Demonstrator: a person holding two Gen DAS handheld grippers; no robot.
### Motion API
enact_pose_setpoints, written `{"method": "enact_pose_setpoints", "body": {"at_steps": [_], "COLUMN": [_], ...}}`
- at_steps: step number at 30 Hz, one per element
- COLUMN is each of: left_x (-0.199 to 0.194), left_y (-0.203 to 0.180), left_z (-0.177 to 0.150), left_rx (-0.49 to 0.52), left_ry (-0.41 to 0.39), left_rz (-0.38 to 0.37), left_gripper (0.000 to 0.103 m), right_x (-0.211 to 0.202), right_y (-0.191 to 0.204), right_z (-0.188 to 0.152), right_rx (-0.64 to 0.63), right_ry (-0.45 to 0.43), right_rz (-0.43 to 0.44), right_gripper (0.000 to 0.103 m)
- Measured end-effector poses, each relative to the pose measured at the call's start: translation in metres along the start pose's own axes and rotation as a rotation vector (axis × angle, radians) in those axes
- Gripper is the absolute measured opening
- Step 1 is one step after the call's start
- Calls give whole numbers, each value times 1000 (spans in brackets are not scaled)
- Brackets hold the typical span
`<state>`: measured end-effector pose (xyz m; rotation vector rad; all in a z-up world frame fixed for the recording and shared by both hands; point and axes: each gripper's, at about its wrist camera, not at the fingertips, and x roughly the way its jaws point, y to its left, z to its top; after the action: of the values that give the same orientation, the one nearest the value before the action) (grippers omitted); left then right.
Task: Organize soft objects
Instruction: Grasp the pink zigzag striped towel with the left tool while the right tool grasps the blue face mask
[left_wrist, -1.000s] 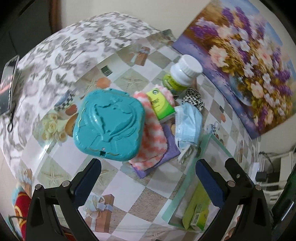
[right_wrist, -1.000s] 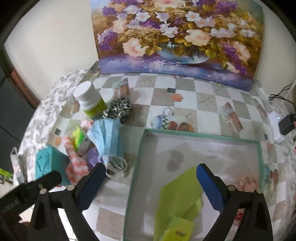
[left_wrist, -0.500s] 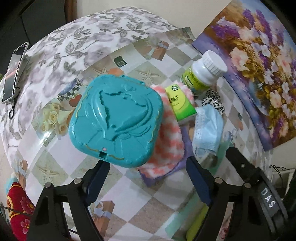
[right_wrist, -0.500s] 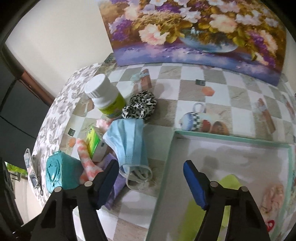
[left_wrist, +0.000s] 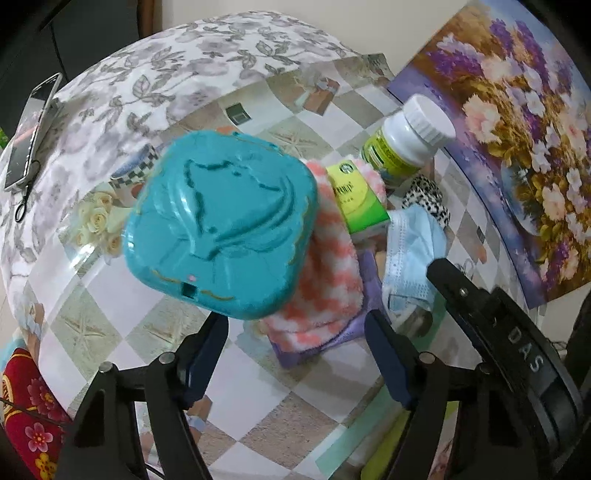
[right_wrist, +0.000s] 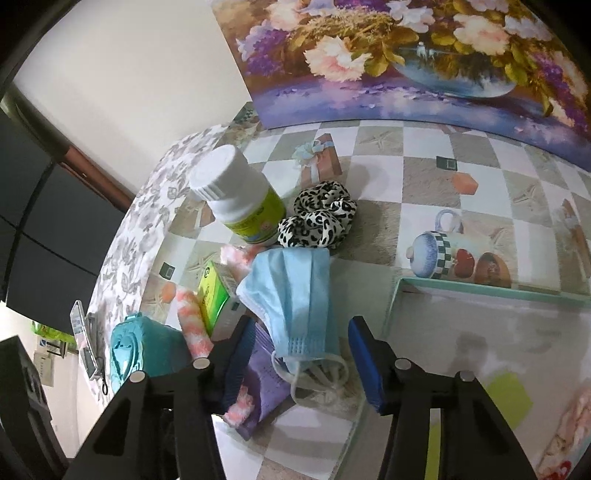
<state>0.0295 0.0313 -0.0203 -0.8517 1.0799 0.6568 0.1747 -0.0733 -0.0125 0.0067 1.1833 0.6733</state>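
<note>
A pink-and-white fuzzy cloth (left_wrist: 325, 280) lies on a purple cloth (left_wrist: 332, 341), partly under a teal plastic case (left_wrist: 221, 229). My left gripper (left_wrist: 295, 354) is open just short of these cloths. A blue face mask (right_wrist: 295, 299) lies beside them; it also shows in the left wrist view (left_wrist: 410, 254). My right gripper (right_wrist: 301, 354) is open, its jaws standing either side of the mask's lower end and ear loops. A leopard-print scrunchie (right_wrist: 317, 218) lies behind the mask.
A white pill bottle (right_wrist: 240, 195) and a green box (right_wrist: 214, 295) stand by the pile. A green-rimmed tray (right_wrist: 480, 291) on the right holds a green cloth (right_wrist: 506, 395). A phone (left_wrist: 29, 129) lies far left. A flower painting (right_wrist: 406, 55) leans on the wall.
Both grippers have moved in toward the pile. The right gripper swung left from over the tray to the mask. Both jaws have narrowed but stay open.
</note>
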Motion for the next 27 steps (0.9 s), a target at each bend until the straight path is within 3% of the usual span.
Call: {"method": "enact_pose_setpoints", "body": {"at_steps": [10,16,19,23,27], "left_x": [25,29,28,28,27], "left_y": [-12,-16,-15,-11,-10], "left_z": [-2,2,5,8,10], "left_rx": [-8,6,2,-9,3], "left_ry": [17,0,-9,-7,-15], "left_rz": [17,15,9,-5,-16], "left_gripper": [62,47,33,17,13], "right_x": [19,30,33,32,31], "right_y": [-5,-5,-6,-6,-5], "right_z": [-3,-6,-7,-7,-7], "right_rx": [14,15,23,20,12], "right_ry": [36,56,56,48,44], "right_rz": [42,50,51,67,77], "right_gripper": [52,52,40,30,16]}}
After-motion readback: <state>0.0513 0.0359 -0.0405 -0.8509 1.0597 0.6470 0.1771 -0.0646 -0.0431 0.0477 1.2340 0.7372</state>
